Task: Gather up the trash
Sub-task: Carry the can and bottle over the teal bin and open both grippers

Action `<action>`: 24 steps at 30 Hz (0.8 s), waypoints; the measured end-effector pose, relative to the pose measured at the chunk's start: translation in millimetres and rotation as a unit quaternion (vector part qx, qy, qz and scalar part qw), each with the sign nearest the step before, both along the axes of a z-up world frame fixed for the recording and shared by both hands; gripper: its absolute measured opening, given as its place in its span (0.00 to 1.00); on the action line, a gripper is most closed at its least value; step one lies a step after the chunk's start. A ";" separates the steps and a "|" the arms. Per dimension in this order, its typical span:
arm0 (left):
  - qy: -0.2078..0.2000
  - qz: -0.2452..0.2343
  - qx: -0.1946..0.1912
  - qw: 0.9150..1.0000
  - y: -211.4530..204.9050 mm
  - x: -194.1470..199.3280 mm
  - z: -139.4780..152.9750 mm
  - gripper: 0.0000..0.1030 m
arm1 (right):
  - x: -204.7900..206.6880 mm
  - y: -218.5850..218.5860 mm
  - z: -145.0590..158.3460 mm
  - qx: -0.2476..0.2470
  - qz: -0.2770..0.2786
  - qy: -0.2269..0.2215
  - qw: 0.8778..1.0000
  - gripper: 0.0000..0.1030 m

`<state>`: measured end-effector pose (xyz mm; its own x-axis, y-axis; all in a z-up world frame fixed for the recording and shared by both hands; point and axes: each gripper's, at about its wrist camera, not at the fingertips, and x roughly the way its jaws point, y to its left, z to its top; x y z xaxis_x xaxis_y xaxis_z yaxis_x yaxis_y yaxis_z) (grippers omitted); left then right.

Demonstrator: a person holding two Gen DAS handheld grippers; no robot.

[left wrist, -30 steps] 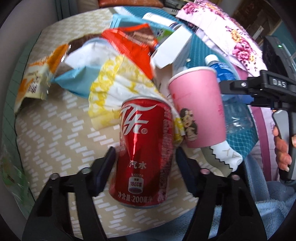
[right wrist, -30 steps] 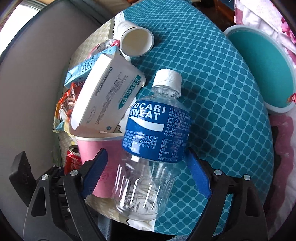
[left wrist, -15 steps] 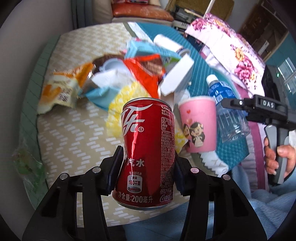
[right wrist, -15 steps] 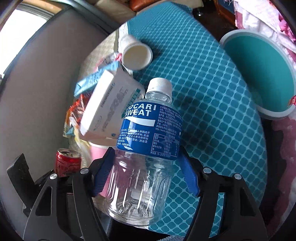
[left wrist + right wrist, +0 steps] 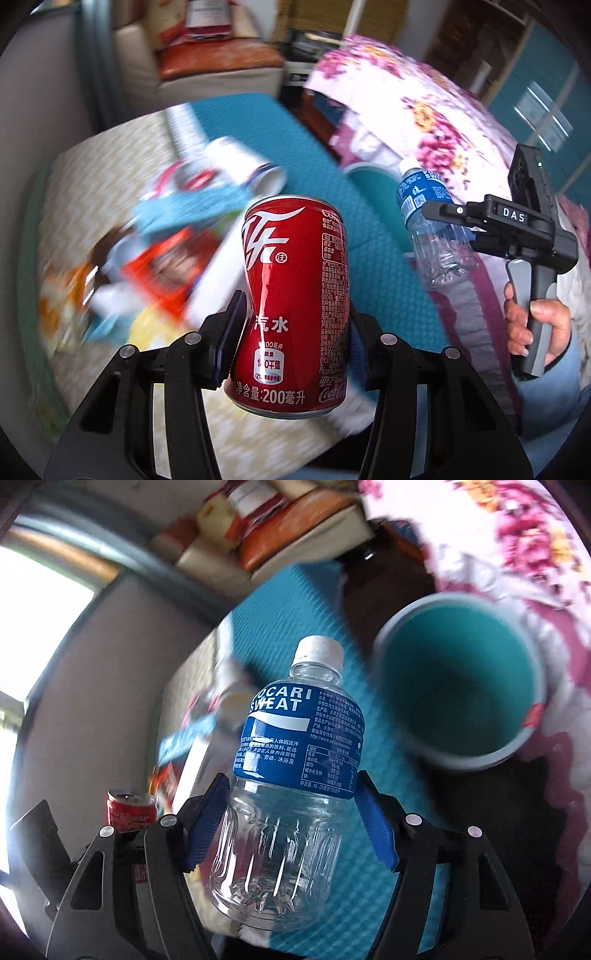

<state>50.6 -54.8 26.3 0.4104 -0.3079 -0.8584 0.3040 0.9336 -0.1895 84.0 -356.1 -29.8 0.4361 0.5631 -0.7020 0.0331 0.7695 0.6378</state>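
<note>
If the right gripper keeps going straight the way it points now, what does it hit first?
Probably the blue mat. The right gripper, shut on the bottle, points past the cap at it. The teal bin sits right of that line. Depth is unclear.

Each camera looks forward along its own tool, close behind what it grips. The left wrist view faces across the littered desk (image 5: 74, 192) toward the right tool (image 5: 448, 221). Both views share the red can (image 5: 295, 306) (image 5: 129, 808), the bottle (image 5: 432, 229) (image 5: 288, 775) and the teal bin (image 5: 458, 679).
</note>
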 end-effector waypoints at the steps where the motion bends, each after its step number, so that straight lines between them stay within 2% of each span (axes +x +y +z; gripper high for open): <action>1: 0.002 -0.012 0.002 1.000 -12.4 8.6 -0.9 0.49 | 0.5 -14.4 -0.6 -0.002 -0.016 -0.002 1.000 0.64; 7: 0.018 -0.087 0.025 0.996 -106.7 61.9 -18.1 0.49 | 10.9 -75.8 -14.4 -0.012 -0.078 0.003 0.997 0.64; 13: 0.067 -0.139 0.057 0.986 -187.6 106.0 -72.2 0.49 | 25.8 -110.5 -32.4 -0.012 -0.108 0.018 0.994 0.64; 18: 0.098 -0.149 0.068 0.982 -216.5 127.2 -107.5 0.50 | 36.6 -128.2 -44.8 -0.016 -0.117 0.032 0.992 0.64; 21: 0.093 -0.152 0.065 0.982 -224.9 134.9 -111.5 0.51 | 39.5 -133.0 -52.4 -0.015 -0.116 0.040 0.992 0.64; 23: 0.093 -0.151 0.066 0.982 -225.5 138.3 -112.7 0.59 | 41.0 -134.2 -56.2 -0.012 -0.117 0.044 0.992 0.64; 24: 0.089 -0.148 0.069 0.983 -226.2 140.1 -113.3 0.66 | 40.6 -133.5 -56.2 -0.011 -0.117 0.045 0.992 0.64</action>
